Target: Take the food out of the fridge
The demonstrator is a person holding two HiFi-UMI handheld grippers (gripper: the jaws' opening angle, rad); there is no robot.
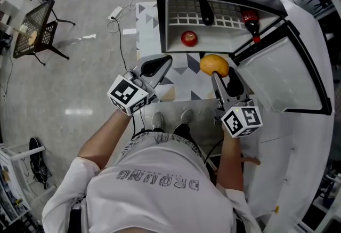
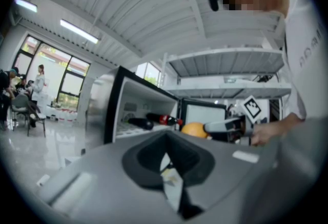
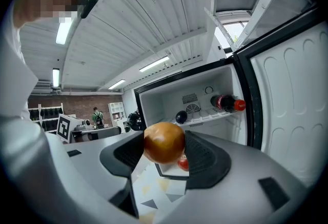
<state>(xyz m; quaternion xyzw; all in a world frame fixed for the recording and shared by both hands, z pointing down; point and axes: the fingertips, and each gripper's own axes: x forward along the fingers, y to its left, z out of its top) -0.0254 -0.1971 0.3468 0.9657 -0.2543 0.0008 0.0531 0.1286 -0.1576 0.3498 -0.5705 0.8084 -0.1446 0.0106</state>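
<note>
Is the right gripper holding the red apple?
No, the right gripper is shut on the orange; the red apple lies inside the fridge.

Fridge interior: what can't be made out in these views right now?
Red apple: right gripper view, mostly hidden behind the orange in the right hand-held gripper.
Dark item on the wire shelf: every view, too small and dark to identify.
Bottle label: too small to read.
Fridge floor: left gripper view, blocked by the left hand-held gripper.
</note>
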